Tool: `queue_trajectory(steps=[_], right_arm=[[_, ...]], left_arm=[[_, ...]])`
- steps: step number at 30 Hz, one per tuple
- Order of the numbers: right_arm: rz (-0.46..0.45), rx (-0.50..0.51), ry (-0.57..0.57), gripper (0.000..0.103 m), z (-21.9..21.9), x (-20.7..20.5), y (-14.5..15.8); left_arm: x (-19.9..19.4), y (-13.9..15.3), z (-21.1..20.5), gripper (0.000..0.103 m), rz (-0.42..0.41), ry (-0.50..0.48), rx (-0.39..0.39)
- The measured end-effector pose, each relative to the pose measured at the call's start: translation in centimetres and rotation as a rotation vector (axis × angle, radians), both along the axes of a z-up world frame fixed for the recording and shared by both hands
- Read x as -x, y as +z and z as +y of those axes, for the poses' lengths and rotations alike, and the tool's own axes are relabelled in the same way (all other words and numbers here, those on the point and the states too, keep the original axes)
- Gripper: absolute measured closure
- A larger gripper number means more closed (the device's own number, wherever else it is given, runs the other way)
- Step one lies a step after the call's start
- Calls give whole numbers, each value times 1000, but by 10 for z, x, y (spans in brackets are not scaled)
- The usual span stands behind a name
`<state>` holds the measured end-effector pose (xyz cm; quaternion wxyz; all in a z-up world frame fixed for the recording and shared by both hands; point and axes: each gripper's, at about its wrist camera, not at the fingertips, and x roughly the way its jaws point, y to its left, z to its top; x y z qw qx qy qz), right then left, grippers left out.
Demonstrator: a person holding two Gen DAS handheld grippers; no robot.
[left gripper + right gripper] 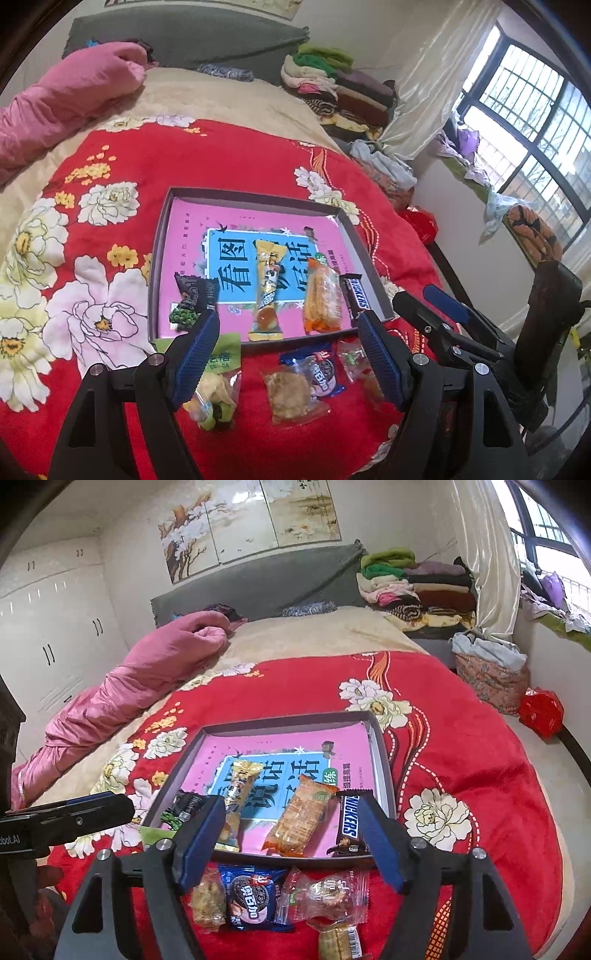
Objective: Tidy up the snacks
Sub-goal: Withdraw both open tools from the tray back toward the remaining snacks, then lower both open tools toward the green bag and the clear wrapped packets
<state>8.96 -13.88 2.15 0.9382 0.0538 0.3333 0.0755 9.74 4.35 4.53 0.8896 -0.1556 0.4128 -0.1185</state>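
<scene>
Right wrist view: right gripper (297, 843) jaws apart, empty, above Snickers bar (349, 821) in tray (384, 764); left gripper (288, 354) likewise apart.

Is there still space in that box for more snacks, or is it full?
The box's far half, beyond the yellow bar and orange cracker pack, is bare. Its near edge is crowded, Snickers included. Loose packets crowd the red blanket in front.
</scene>
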Motion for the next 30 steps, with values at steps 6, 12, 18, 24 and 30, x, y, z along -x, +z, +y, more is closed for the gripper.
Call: queue_trajectory(steps=[6,12,18,24,30], right_arm=[[-15,1,9,28,0,9,8],[-34,-21,15,25,-7,18,16],[-46,-33,27,24,-10,28,21],[-54,-43,20,23,-16,36,27],[-60,-43,29,20,-18,50,33]], left_arm=[[14,19,-9,24,-54,-10,-31],[21,24,-15,24,-47,-8,-46],[30,25,-19,24,-18,3,-47],[42,32,-18,24,-8,30,-45],[50,37,-25,24,-8,23,-46]])
